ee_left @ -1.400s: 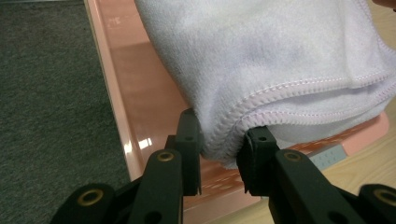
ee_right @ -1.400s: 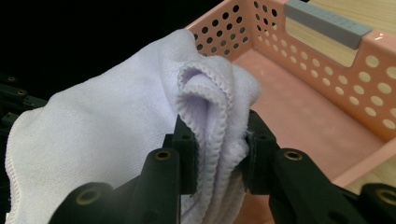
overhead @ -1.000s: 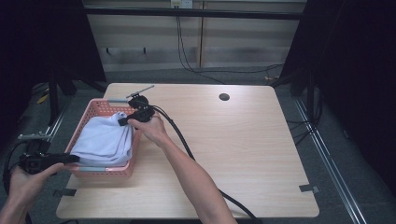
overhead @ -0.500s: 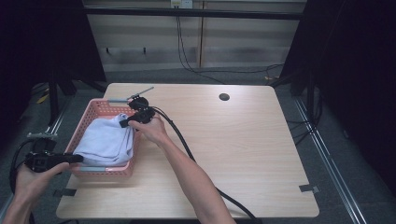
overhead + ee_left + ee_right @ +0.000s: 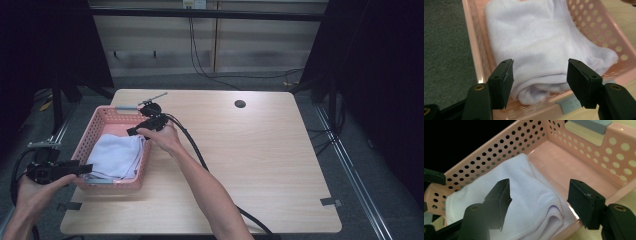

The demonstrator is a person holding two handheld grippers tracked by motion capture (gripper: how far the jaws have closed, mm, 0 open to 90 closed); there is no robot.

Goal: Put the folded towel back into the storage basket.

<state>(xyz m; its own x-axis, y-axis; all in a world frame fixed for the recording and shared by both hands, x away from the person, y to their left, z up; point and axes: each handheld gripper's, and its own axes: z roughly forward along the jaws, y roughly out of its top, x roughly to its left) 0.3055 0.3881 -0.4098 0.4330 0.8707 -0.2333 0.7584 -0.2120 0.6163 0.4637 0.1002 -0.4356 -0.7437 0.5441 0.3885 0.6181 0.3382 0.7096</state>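
Folded white towel (image 5: 116,156) is laid inside pink perforated basket (image 5: 100,118) at tabletop (image 5: 260,150) left edge. Left gripper (image 5: 540,75) and right gripper (image 5: 539,196): jaws just opened wide, nothing clamped. Risk noted: loose towel fold snagged on withdrawal, basket dragged off edge.

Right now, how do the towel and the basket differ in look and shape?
The towel is soft, white and folded, while the basket is stiff pink plastic. The towel has a plain surface with a stitched edge; the basket walls are full of round holes. The towel covers the near part of the basket floor, and the far part is bare. Both sit at the left edge of the table.
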